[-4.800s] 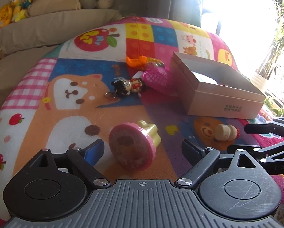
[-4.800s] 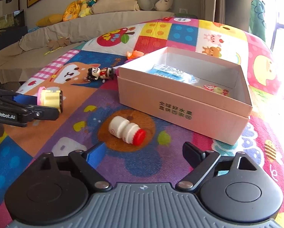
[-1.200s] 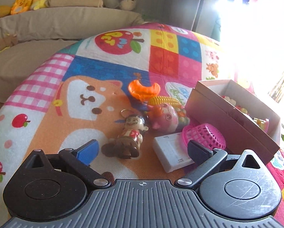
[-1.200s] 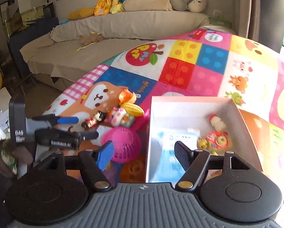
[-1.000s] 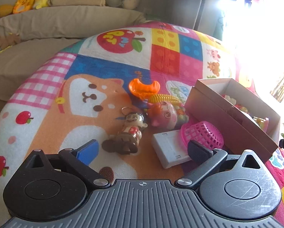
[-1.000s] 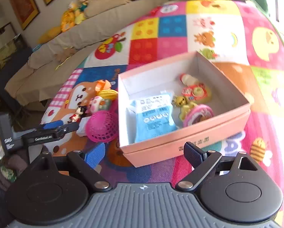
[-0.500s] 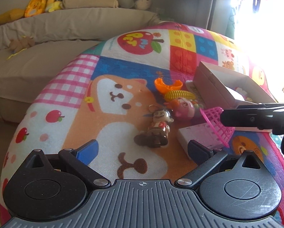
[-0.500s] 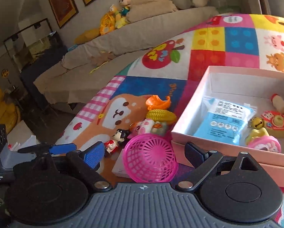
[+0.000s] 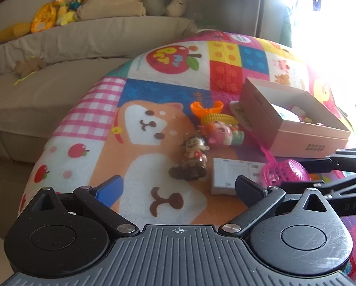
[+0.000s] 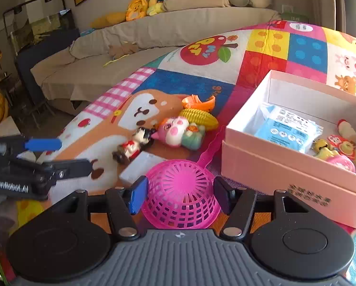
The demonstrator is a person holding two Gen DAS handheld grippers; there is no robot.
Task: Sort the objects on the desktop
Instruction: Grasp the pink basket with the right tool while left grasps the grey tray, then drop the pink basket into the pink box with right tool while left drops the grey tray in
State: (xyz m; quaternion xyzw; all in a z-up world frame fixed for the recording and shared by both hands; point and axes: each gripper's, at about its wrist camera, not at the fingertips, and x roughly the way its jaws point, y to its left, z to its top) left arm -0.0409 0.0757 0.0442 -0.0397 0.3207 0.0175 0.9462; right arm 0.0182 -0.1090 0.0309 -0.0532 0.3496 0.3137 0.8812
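Pink basket (image 10: 181, 194) between closing right claw (image 10: 180, 194) pads, not yet gripped, left claw (image 9: 178, 188) released, box (image 10: 285, 166) beside.

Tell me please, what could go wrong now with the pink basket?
The right gripper is closing around the upturned pink basket; its rounded mesh wall could flex and slip out. Its long handle runs toward the pink box and could catch on it when lifted. The basket could also nudge the white case beside it.

I count one box (image 10: 294, 174), one pink basket (image 10: 181, 190), two figurines (image 10: 132, 146), one corn (image 10: 198, 115), one white case (image 9: 235, 174), two grippers (image 10: 180, 191).
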